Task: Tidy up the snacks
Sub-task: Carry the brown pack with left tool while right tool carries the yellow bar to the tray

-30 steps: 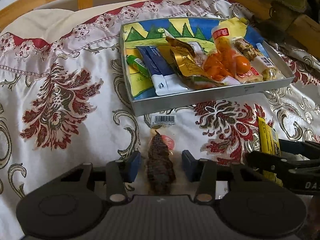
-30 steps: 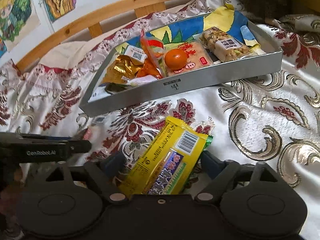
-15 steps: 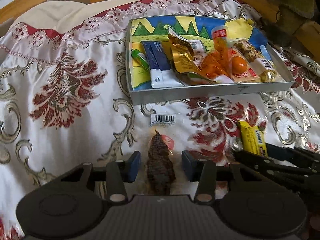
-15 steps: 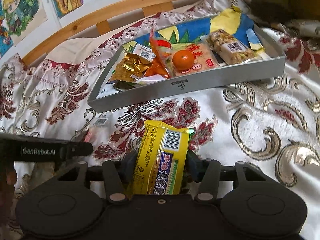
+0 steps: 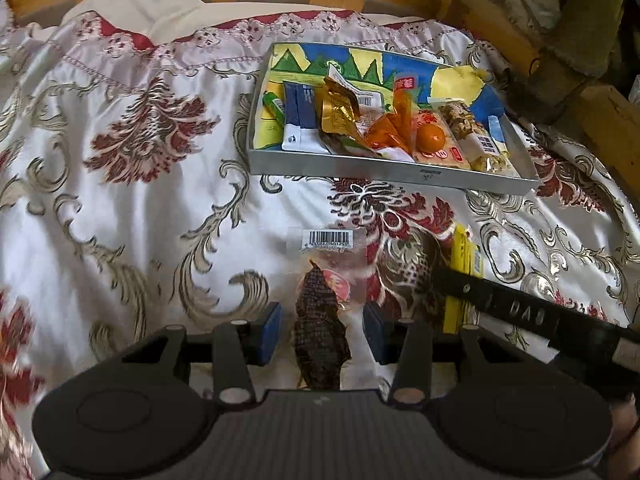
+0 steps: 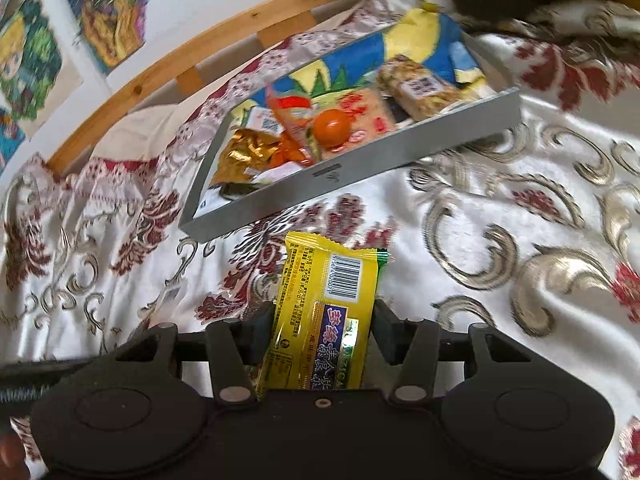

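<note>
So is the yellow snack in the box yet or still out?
Out. The yellow snack is gripped in the right claw above the bedspread, short of the box holding the other snacks.

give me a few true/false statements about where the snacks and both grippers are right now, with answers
1. The right gripper is shut on the yellow snack packet. True.
2. The left gripper has clamped the clear packet of dark dried snack. False: its pads stand apart on either side of the packet, with gaps showing.
3. The grey tray already holds an orange round snack. True.
4. The yellow snack packet lies inside the tray. False: it is in the right gripper, short of the tray, over the bedspread.
5. The tray sits on a bare wooden table. False: it rests on the patterned bedspread.
</note>
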`<state>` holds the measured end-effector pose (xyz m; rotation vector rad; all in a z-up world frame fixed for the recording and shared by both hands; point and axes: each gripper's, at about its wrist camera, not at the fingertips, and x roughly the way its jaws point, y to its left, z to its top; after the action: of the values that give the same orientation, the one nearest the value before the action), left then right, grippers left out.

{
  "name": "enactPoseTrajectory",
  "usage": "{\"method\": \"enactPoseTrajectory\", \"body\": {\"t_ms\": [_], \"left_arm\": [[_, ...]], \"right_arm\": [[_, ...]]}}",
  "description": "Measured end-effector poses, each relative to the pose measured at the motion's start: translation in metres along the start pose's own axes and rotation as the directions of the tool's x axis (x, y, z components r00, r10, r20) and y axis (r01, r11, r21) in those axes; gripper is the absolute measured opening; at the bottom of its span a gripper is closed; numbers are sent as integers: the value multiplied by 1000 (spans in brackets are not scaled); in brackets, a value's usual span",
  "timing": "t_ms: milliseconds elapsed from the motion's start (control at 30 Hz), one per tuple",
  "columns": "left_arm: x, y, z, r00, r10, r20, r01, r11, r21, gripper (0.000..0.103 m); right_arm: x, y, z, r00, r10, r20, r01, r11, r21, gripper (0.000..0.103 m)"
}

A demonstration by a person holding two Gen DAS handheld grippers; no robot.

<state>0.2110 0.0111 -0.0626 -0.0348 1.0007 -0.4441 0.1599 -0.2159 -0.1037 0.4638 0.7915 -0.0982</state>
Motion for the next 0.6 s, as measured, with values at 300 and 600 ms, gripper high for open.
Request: {"method": "enactPoseTrajectory", "body": {"t_ms": [300,600], "left_arm": [[-36,-30,-8,997,-31,77,32,999,-12,48],[-58,-68,-1,982,-50,180,49,999,12,49]], "right_arm": [[-70,-24,7,993,98,63,-103,992,74,53],[-123,-38,22,985,111,134,-113,994,7,52]]}}
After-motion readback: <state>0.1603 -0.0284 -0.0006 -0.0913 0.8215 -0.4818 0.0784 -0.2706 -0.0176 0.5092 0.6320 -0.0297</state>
